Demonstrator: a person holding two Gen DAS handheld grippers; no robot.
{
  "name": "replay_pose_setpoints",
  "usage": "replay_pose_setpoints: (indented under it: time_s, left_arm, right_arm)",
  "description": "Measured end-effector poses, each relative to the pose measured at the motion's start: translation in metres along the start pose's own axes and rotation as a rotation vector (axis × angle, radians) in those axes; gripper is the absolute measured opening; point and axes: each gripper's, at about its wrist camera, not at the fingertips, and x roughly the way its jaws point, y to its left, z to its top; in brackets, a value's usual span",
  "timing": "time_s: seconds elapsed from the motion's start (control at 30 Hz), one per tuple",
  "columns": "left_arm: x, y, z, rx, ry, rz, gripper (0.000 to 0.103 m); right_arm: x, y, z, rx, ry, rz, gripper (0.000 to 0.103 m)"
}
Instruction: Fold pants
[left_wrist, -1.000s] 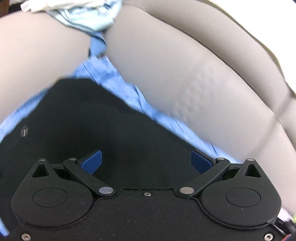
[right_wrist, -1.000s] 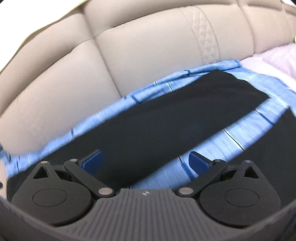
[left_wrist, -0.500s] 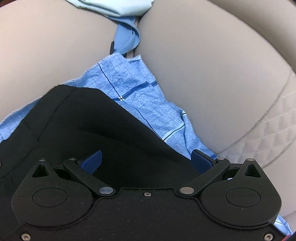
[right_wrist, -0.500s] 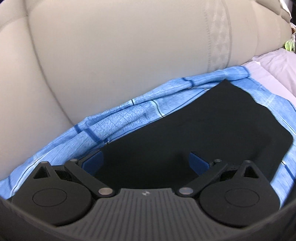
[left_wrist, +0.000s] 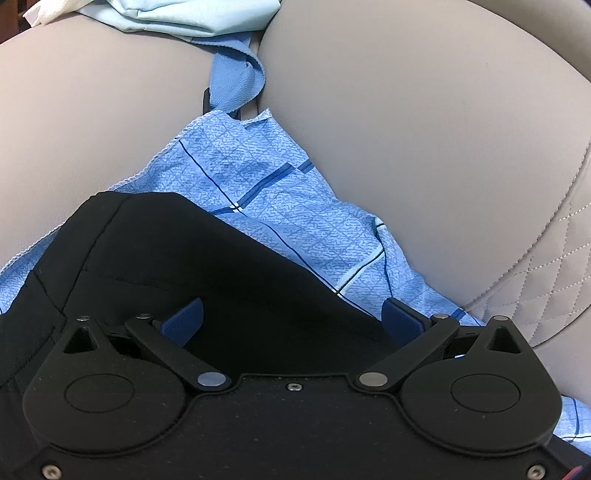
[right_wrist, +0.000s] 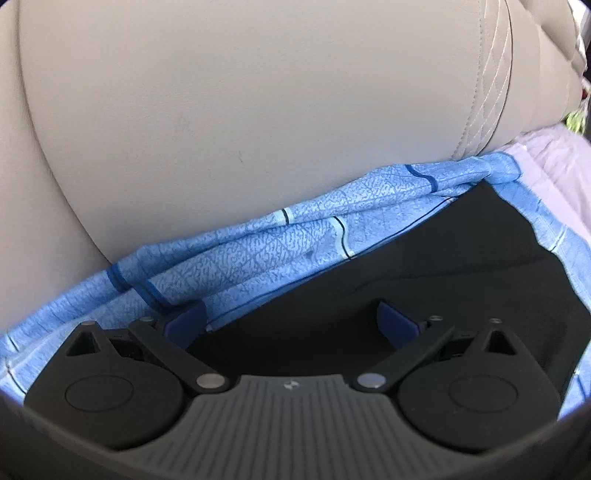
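Both grippers, left gripper (left_wrist: 291, 317) and right gripper (right_wrist: 291, 319), hover with fingers released over the black pants (left_wrist: 192, 258) at the sofa's (right_wrist: 258, 110) back edge; next, pinch an edge to fold.

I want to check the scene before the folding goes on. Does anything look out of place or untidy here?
The blue checked sheet under the black pants is bunched into ridges against the sofa backrest. A light blue cloth lies crumpled on top of the backrest. The pants themselves lie flat.
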Motion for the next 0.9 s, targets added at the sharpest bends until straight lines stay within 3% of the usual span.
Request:
replay_pose_setpoints:
  time_s: [0.03, 0.07, 0.13, 0.2, 0.3, 0.37, 0.53, 0.73, 0.77, 0.8, 0.83, 0.9]
  left_arm:
    - [0.000, 0.000, 0.000, -0.002, -0.002, 0.003, 0.103]
    - [0.000, 0.000, 0.000, -0.004, -0.003, 0.005, 0.103]
    - [0.000, 0.001, 0.000, -0.008, -0.010, 0.011, 0.103]
    - [0.001, 0.000, 0.000, -0.004, -0.016, 0.021, 0.103]
    - [0.001, -0.001, -0.001, 0.012, -0.019, 0.034, 0.103]
    - [0.002, -0.002, 0.000, 0.025, -0.020, 0.044, 0.103]
    - [0.007, -0.005, 0.004, 0.025, -0.009, 0.075, 0.103]
    - [0.012, -0.009, 0.007, 0.029, 0.002, 0.114, 0.102]
    - [0.011, -0.010, 0.006, 0.039, -0.001, 0.117, 0.102]
    - [0.011, -0.011, 0.004, 0.050, -0.007, 0.121, 0.101]
    - [0.011, -0.011, 0.003, 0.059, -0.012, 0.122, 0.101]
    - [0.010, -0.011, 0.001, 0.076, -0.020, 0.123, 0.101]
  right_arm:
    - [-0.001, 0.000, -0.003, -0.002, -0.013, -0.012, 0.096]
    - [-0.004, -0.001, -0.005, 0.000, -0.029, -0.018, 0.084]
    - [-0.012, -0.004, -0.010, 0.006, -0.072, -0.039, 0.060]
    - [-0.018, -0.008, -0.015, -0.005, -0.098, -0.059, 0.027]
    - [-0.026, -0.023, -0.017, -0.001, -0.118, -0.047, 0.008]
    - [-0.031, -0.038, -0.019, 0.009, -0.143, -0.033, 0.005]
    - [-0.048, -0.083, -0.026, 0.066, -0.174, 0.007, 0.003]
    - [-0.040, -0.120, -0.021, 0.190, -0.070, 0.113, 0.005]
    - [-0.039, -0.121, -0.019, 0.199, -0.054, 0.137, 0.015]
    - [-0.038, -0.120, -0.019, 0.211, -0.041, 0.162, 0.035]
    - [-0.035, -0.119, -0.018, 0.229, -0.022, 0.179, 0.040]
    - [-0.026, -0.114, -0.013, 0.259, 0.006, 0.223, 0.069]
